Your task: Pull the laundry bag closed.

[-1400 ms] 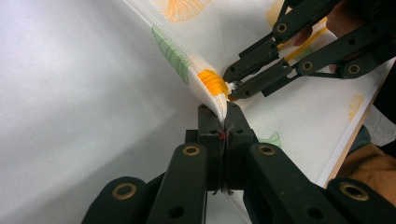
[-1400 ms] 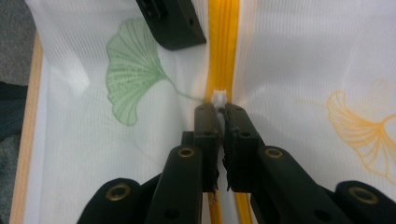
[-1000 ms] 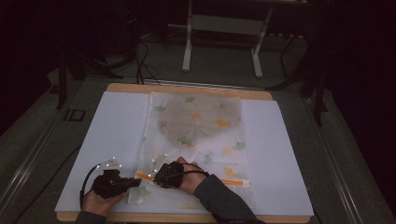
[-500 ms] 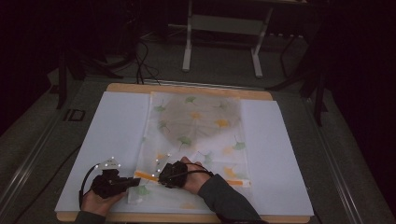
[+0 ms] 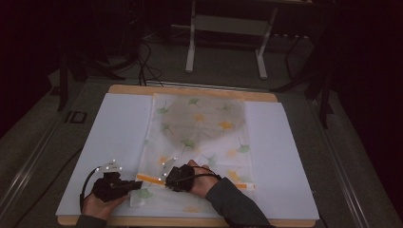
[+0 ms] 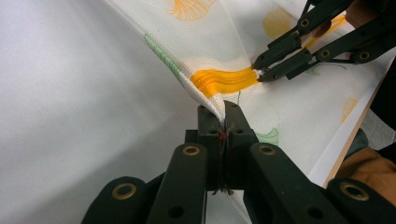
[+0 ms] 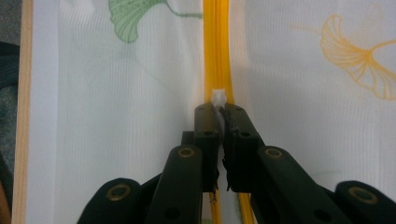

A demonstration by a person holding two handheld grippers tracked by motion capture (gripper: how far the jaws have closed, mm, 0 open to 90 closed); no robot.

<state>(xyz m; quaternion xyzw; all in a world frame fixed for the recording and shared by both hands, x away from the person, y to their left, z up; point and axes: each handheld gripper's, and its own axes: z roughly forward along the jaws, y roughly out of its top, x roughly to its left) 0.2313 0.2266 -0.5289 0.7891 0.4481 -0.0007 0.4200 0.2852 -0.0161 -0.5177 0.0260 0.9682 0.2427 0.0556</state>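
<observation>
While your left gripper (image 6: 223, 114) pinches the corner of the white mesh bag printed with green and orange ginkgo leaves (image 6: 289, 112), its jaws closed tight on the fabric just beside the end of the orange zipper tape (image 6: 224, 81), your right gripper (image 7: 219, 109) sits on that same zipper with its jaws closed on the small white zipper pull (image 7: 218, 97). From the high view, the bag (image 5: 199, 128) lies flat on the white board (image 5: 285, 156) that covers the wooden table (image 5: 190, 89), and both grippers work at its near edge, the left one (image 5: 135, 185) at the corner and the right one (image 5: 167, 178) a little way along the tape.

You look to be in the middle of running the zipper: one hand anchors the end, the other drives the slider. From the pictures you cannot tell whether the slide is opening or closing the bag.

For the next move, keep the left grip firm so the tape stays taut. Draw the pull straight along the orange line, low and parallel to the board. If the mesh bunches ahead of the slider, ease off rather than force it, since the pull is small and could slip from the jaws.
</observation>
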